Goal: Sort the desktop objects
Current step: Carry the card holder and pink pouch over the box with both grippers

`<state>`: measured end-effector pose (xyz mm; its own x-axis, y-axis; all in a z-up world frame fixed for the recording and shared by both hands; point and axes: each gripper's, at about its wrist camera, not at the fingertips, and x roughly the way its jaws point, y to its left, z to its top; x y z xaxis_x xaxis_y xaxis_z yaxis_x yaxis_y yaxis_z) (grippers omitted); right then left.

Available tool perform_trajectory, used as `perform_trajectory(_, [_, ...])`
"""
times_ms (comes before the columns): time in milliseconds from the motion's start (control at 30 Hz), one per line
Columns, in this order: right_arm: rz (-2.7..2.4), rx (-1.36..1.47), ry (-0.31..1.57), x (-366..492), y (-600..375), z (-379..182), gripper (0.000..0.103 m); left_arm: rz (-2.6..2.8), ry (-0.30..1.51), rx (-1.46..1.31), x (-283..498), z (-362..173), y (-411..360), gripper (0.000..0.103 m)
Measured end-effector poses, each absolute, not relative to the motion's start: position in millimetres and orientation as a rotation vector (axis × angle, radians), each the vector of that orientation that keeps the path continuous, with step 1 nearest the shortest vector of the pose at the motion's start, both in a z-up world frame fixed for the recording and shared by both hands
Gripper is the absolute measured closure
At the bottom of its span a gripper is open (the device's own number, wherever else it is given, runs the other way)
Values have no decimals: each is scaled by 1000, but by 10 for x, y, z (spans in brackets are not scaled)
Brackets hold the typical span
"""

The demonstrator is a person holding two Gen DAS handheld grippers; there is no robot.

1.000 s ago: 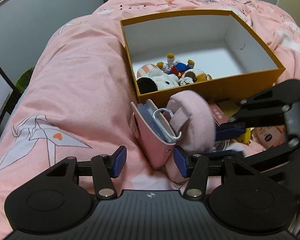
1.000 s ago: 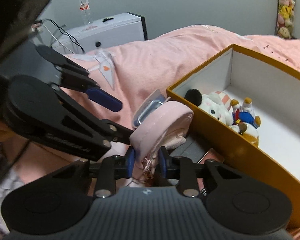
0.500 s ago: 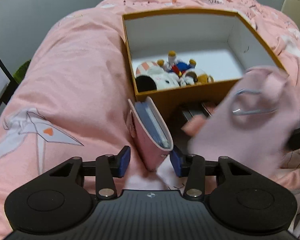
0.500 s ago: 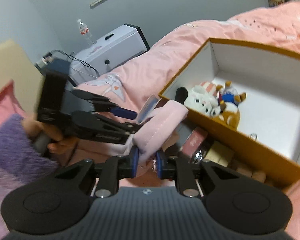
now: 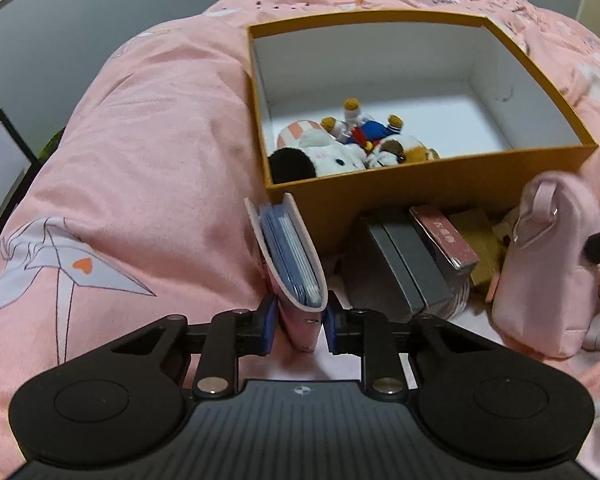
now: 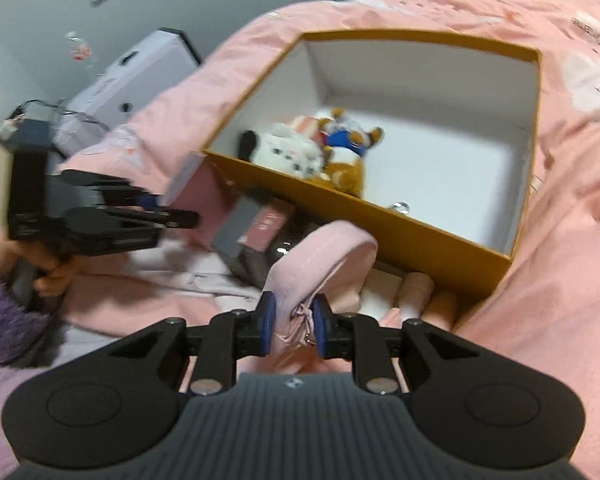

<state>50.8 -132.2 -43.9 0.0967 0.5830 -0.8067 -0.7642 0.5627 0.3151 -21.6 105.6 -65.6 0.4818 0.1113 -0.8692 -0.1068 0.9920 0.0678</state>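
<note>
My left gripper [image 5: 298, 330] is shut on a pink card holder [image 5: 290, 264] with blue cards, standing on the pink bedspread just in front of the orange box [image 5: 424, 188]. My right gripper [image 6: 294, 326] is shut on a soft pink pouch [image 6: 320, 264] and holds it lifted in front of the orange box [image 6: 360, 212]. The pouch also shows at the right of the left wrist view [image 5: 548, 264]. Plush toys [image 5: 340, 148] lie in the box's near left corner.
Grey and pink small boxes [image 5: 412, 256] lie between the card holder and the pouch, against the box's front wall. A white appliance [image 6: 132, 80] stands beyond the bed at the left. The box's right half shows bare white floor [image 6: 460, 176].
My left gripper has closed on the card holder. My right gripper has lifted the pink pouch off the card holder and carried it right and up, toward the box.
</note>
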Motion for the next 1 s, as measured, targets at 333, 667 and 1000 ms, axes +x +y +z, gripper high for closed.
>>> perform_trajectory(333, [887,-163,1106,336,-1351,-611,46,197,1048,-13,-210,-625,1073,80])
perform_trajectory(667, [856,-130,1055,352,-1374,-614,66,208,928,-32,-339,-73,1147,82])
perform_trajectory(1000, [973,-35,954,469,-1546,-118,69,162,792,-56,-399,518,1081,83])
